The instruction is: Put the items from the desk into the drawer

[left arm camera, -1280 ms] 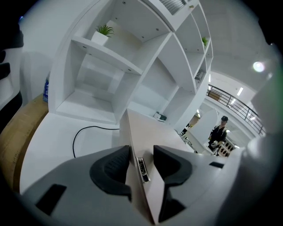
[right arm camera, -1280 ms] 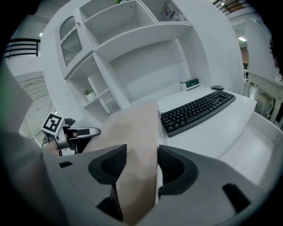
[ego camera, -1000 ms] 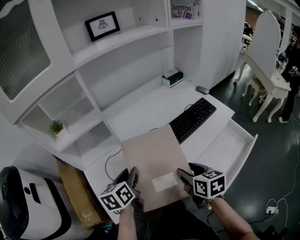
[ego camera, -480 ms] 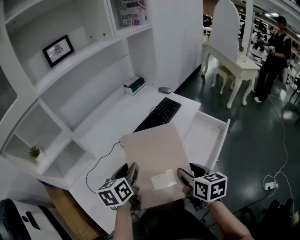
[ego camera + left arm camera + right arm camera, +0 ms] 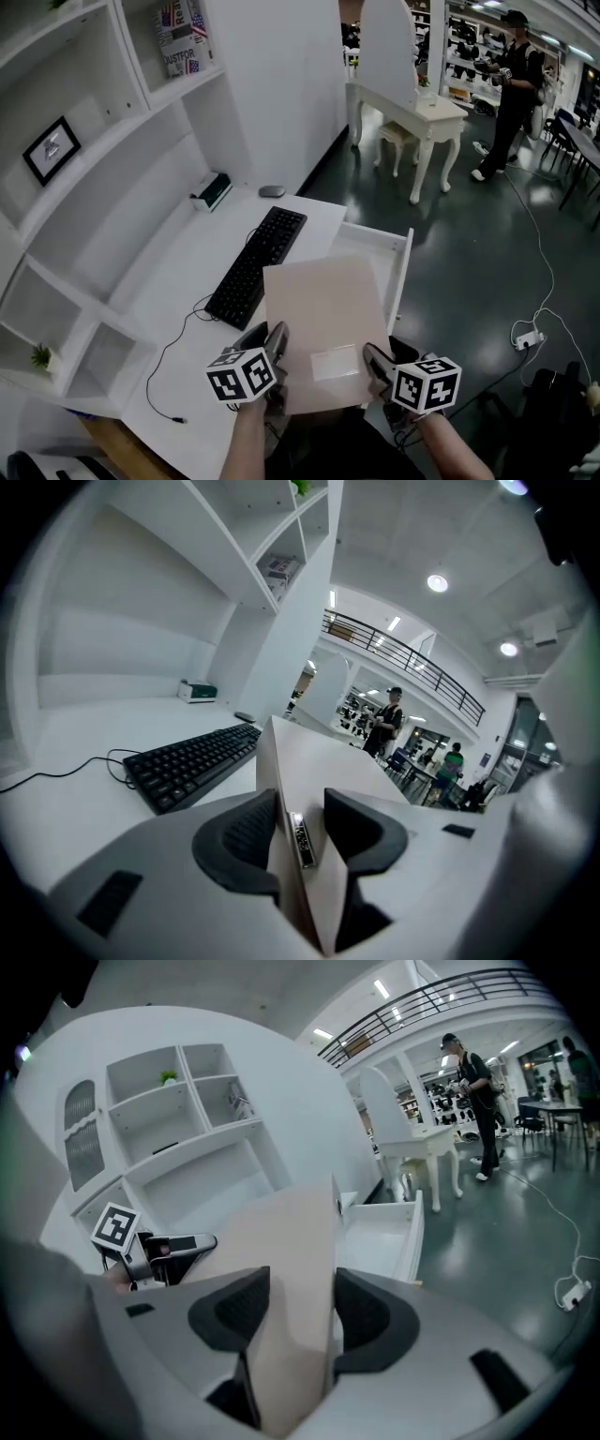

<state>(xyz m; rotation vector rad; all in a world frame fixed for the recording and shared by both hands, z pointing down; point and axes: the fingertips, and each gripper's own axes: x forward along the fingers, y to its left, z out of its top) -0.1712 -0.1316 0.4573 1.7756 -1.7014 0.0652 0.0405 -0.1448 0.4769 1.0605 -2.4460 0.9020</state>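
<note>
White desk (image 5: 169,272), open drawer (image 5: 405,267), dark floor (image 5: 469,253), left gripper (image 5: 270,339) and right gripper (image 5: 376,360) clamp beige board (image 5: 323,300)

The white desk (image 5: 150,272) is carrying a black keyboard (image 5: 255,265) lying just ahead of the left gripper (image 5: 277,343), its cable (image 5: 165,356) trailing to that gripper's left, and a grey mouse (image 5: 272,191) and small box (image 5: 212,191) sitting farther ahead.

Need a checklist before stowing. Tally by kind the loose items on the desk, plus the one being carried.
keyboard: 1
mouse: 1
green-and-white box: 1
beige package, carried: 1
Total: 4
</note>
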